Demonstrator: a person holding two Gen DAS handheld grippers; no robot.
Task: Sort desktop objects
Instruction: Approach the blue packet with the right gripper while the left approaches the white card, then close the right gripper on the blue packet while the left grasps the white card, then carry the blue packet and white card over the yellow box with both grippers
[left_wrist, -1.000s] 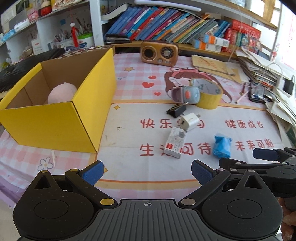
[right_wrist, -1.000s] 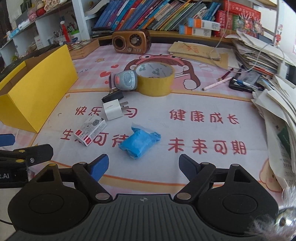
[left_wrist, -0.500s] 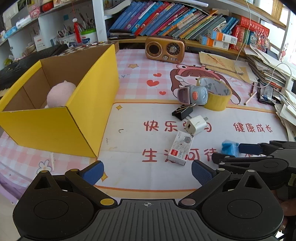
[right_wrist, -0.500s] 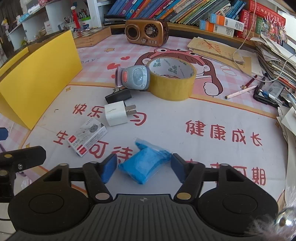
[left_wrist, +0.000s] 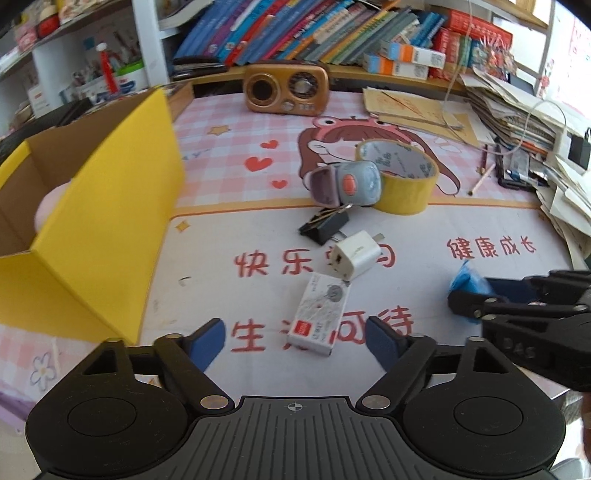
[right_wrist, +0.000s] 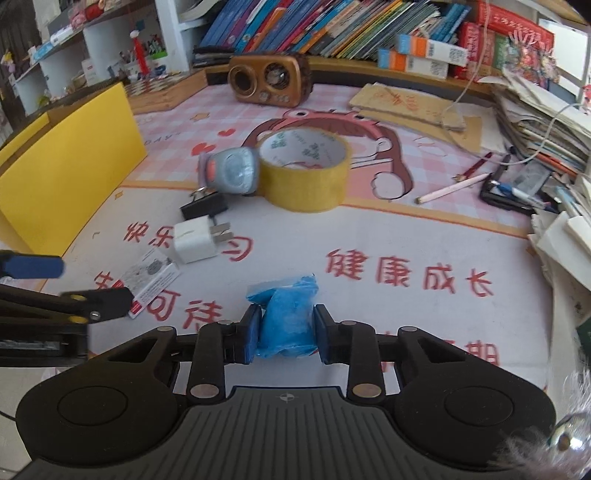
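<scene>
Blue packet (right_wrist: 286, 317): soft crumpled pouch, long axis running away from the right wrist camera toward 12 o'clock, far end flaring out past the pads; clamped between the blue pads of the right tongs (right_wrist: 284, 334), low over the printed table (right_wrist: 424, 236) mat. Left tongs (left_wrist: 295, 341): spread wide, nothing between them, poised just short of a small white card box (left_wrist: 319, 314) whose long axis points toward 1 o'clock. Also present: white plug adapter (left_wrist: 356, 254), black binder clip (left_wrist: 325, 225), grey watch (left_wrist: 345, 182) touching the yellow tape roll (left_wrist: 399, 181), and yellow cardboard box (left_wrist: 99, 221) at 9 o'clock.
</scene>
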